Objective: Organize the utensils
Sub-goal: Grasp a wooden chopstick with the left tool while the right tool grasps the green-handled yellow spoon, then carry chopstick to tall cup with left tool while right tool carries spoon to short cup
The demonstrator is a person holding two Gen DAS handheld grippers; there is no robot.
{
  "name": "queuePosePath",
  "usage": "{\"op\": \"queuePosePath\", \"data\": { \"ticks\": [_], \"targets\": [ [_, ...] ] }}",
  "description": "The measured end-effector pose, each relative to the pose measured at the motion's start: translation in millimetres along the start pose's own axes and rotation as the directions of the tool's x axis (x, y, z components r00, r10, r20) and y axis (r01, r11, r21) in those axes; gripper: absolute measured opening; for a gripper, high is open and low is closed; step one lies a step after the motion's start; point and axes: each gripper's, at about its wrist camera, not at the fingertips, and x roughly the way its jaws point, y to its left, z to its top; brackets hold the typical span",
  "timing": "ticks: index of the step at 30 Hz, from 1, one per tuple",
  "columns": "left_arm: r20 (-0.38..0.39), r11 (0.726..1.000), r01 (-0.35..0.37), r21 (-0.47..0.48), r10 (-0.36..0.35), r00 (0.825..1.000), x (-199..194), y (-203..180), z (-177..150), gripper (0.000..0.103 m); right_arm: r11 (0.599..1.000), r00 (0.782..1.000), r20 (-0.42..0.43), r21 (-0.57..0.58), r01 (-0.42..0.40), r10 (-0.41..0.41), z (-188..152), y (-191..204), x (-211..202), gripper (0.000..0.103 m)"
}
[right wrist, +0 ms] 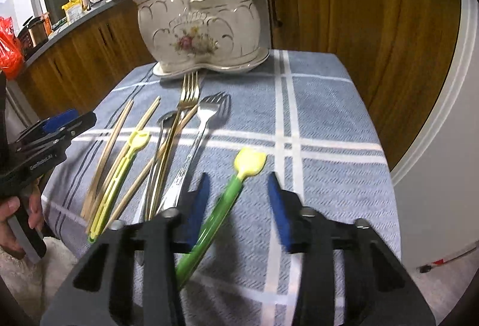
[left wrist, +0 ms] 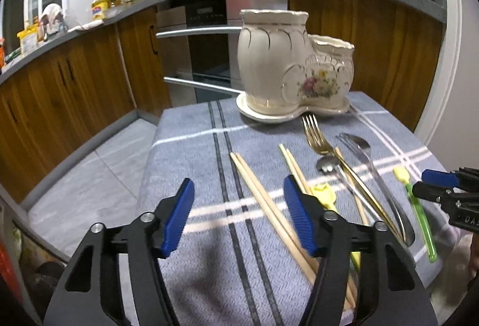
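Nothing sorted yet: ceramic utensil holder (right wrist: 199, 33) at table's (right wrist: 329, 116) far edge shows no utensils. Chopsticks (left wrist: 266, 200), gold fork (right wrist: 187, 95), silver fork (right wrist: 206, 116), spoon (right wrist: 164, 122), two green-handled scoops all lie loose. Right gripper (right wrist: 236, 206) jaws wide, straddling nearer scoop (right wrist: 221, 206). Left gripper (left wrist: 239, 215) jaws wide, empty, above chopsticks. Cutlery overlaps, crowding single picks.

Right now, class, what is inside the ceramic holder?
Nothing can be seen inside the holder: no utensil sticks out above either rim. Both cameras look from below the rims, so its walls hide the insides. The forks and chopsticks lie on the cloth.
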Motion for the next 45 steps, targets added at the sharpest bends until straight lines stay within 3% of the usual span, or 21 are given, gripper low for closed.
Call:
{"op": "queuePosePath", "data": {
  "ticks": [3, 7, 13, 19, 29, 33, 34, 35, 36, 45],
  "targets": [
    [-0.025, 1.0, 0.012, 0.003, -0.012, 1.0, 2, 1, -1, 0.051, 1.0, 1.0, -0.029, 0.005, -0.003, 0.003, -2, 1, 4, 0.025],
    [-0.045, 1.0, 0.018, 0.018, -0.017, 0.999, 4, -4, -3, 0.047, 1.0, 0.999, -0.052, 0.021, -0.002, 0.003, 0, -1, 5, 0.025],
    [-0.106, 1.0, 0.026, 0.003, -0.026, 0.994, 13, -5, -6, 0.035, 0.995, 0.994, -0.079, -0.069, 0.074, -0.08, 4, 16, 6, 0.024],
    [-0.155, 0.998, 0.049, -0.026, -0.052, 0.987, 20, -6, -9, 0.035, 0.992, 0.992, -0.094, -0.094, 0.081, -0.09, 7, 19, 10, 0.019],
    [-0.222, 0.999, 0.028, -0.018, -0.031, 0.975, 29, -11, -2, 0.031, 0.981, 0.986, -0.126, -0.171, 0.091, -0.113, 10, 22, 10, 0.013],
    [-0.284, 1.0, 0.017, 0.022, -0.01, 0.959, 42, -11, 10, 0.028, 0.976, 0.982, -0.155, -0.207, 0.074, -0.107, 16, 20, 14, 0.012],
    [-0.29, 1.0, 0.021, 0.021, -0.014, 0.957, 45, -11, 12, 0.023, 0.976, 0.982, -0.165, -0.21, 0.061, -0.097, 18, 20, 16, 0.011],
    [-0.295, 1.0, 0.018, 0.021, -0.011, 0.955, 48, -10, 15, 0.011, 0.975, 0.982, -0.166, -0.216, 0.055, -0.092, 18, 20, 17, 0.009],
    [-0.302, 1.0, 0.007, 0.024, 0.001, 0.953, 50, -8, 17, 0.01, 0.973, 0.982, -0.164, -0.224, 0.053, -0.092, 19, 21, 17, 0.009],
    [-0.249, 0.999, 0.043, 0.005, -0.04, 0.968, 40, 1, 16, 0.006, 0.989, 0.998, -0.054, -0.149, -0.019, 0.011, 20, 8, -1, 0.009]
  ]
}}
